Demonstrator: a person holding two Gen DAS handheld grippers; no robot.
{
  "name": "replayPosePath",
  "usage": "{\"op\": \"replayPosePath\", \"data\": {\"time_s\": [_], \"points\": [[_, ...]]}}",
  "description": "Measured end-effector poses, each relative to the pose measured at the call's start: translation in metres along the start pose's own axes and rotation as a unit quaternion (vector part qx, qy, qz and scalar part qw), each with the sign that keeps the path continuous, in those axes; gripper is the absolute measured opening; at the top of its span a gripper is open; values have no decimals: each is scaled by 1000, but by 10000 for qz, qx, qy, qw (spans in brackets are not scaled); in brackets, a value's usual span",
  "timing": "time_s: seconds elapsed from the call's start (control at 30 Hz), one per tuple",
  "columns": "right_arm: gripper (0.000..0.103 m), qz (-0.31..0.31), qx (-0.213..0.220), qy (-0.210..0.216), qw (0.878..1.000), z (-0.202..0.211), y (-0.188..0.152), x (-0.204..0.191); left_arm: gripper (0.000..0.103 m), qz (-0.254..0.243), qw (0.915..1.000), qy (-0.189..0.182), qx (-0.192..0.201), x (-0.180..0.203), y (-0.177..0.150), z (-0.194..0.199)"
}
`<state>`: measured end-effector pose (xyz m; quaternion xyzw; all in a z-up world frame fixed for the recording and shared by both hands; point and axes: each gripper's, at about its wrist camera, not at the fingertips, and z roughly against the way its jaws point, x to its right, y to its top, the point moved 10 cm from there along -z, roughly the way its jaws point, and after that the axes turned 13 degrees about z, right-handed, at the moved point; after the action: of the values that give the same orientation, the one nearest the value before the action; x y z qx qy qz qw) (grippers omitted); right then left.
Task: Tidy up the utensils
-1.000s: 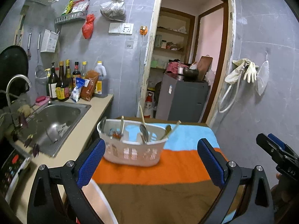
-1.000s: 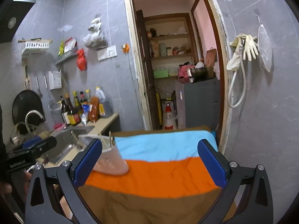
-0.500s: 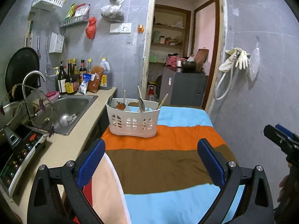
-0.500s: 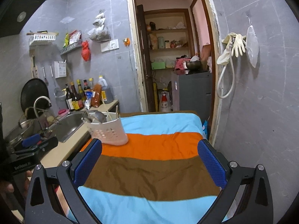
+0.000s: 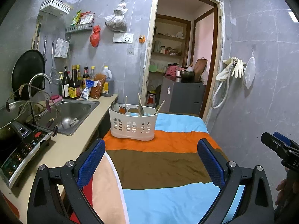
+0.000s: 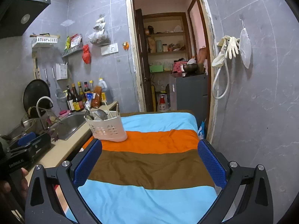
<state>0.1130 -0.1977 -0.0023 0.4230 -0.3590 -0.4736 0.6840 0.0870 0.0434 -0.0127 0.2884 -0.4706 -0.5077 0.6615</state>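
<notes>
A white slotted utensil basket stands on the orange stripe of a striped cloth over the table; it also shows in the right wrist view. Several spoons and chopsticks stand in it. My left gripper is open and empty, held well back from the basket above the brown stripe. My right gripper is open and empty, also far back from the basket. The right gripper shows at the right edge of the left wrist view.
A counter with a steel sink, a tap, an induction cooker and sauce bottles runs along the left. A doorway with a grey cabinet lies behind the table. A tiled wall stands on the right.
Both grippers have pulled back and up from the basket, so it looks smaller and farther away. Both stay open and empty. The basket has not moved.
</notes>
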Motion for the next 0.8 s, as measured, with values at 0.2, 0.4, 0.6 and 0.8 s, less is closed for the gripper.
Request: {"op": "replayPosePath", "data": {"time_s": [0.2,0.4,0.6,0.8], "points": [[103,-20,-5,21,10000,3,-1,0,97,-7,10000,7,-11,-1,-1,0],[103,-1,-15,31,10000,3,1,-1,97,0,10000,9,-20,0,0,1],[103,-3,-14,35,10000,3,0,-1,97,-3,10000,12,-11,0,1,1],[103,-15,-16,45,10000,4,-1,0,97,0,10000,13,-11,-1,0,2]]}}
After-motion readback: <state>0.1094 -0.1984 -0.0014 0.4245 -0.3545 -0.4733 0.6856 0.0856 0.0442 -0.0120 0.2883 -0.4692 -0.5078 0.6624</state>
